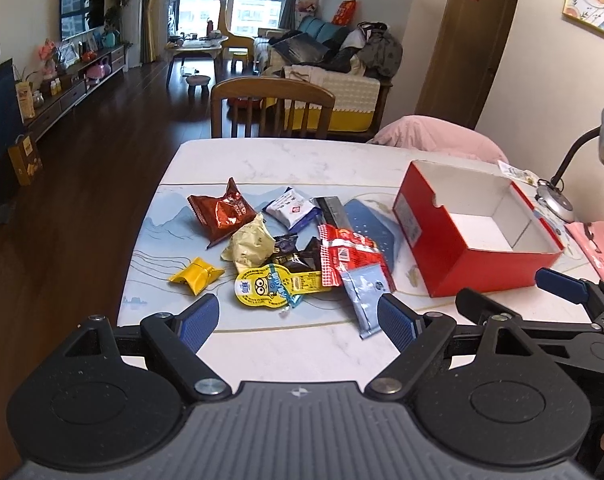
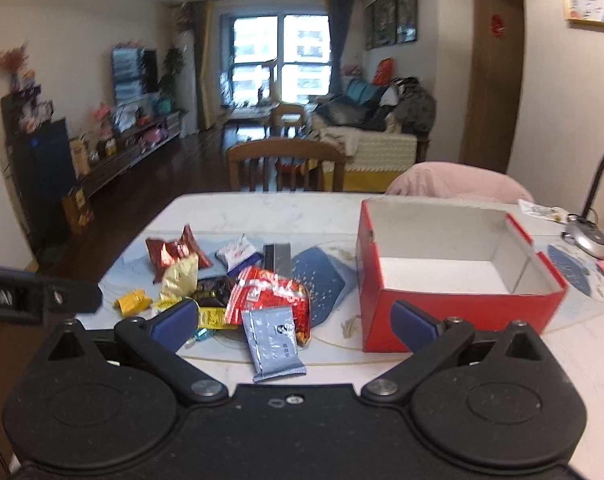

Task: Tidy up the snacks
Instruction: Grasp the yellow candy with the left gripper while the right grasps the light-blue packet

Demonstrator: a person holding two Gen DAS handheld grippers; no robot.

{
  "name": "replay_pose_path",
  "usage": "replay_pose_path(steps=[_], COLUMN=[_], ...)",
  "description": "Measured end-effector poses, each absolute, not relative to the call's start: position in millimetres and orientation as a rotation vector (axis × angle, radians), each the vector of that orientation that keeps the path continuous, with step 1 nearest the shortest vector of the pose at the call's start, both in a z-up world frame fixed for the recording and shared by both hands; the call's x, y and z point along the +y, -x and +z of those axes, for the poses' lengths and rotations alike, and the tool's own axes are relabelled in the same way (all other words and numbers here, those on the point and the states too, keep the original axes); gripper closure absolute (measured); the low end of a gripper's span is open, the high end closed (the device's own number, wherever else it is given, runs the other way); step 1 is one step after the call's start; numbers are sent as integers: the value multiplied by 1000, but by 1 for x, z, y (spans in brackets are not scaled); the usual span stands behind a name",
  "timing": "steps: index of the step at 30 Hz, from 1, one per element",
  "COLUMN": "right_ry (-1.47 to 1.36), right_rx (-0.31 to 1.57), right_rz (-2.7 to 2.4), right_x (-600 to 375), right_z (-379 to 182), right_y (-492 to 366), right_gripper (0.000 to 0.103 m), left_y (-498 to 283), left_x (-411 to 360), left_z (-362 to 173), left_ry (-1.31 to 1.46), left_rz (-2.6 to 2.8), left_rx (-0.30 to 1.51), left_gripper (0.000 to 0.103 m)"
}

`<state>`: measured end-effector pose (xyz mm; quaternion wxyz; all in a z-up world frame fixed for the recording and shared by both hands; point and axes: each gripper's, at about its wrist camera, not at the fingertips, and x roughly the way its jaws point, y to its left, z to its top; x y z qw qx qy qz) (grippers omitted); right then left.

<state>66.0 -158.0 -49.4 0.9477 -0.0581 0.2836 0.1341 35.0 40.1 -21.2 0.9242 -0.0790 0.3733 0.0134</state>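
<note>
Snack pile [image 1: 286, 240] on table [image 1: 262, 160], box [image 1: 474, 232] to its right.

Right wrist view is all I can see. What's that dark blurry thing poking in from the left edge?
Observer: That is the left gripper. Its own camera shows its fingers open, with nothing between them, facing the snack pile.
Operator: And the yellow thing half hidden behind the right gripper?
Observer: A flat yellow packet printed with a goggle-eyed cartoon face, lying at the near edge of the pile.
</note>
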Motion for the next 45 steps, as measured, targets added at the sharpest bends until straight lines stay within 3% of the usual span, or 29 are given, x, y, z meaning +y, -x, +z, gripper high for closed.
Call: replay_pose_path(steps=[7, 15, 34, 45], right_ry=[191, 259, 237, 243], right_rx=[678, 789, 894, 922], right_rz=[359, 416, 411, 432], right_x=[-147, -130, -122, -120], right_z=[-85, -130, -156, -162], right_y=[-107, -148, -185, -191], right_gripper=[6, 24, 31, 43], left_y=[-66, -91, -170, -213], left_x=[45, 55, 134, 149], left_z=[-44, -65, -134, -167], left_ry=[151, 142, -3, 39], left_rz=[46, 79, 107, 8], left_rx=[824, 869, 965, 1103], left_gripper=[16, 16, 16, 17])
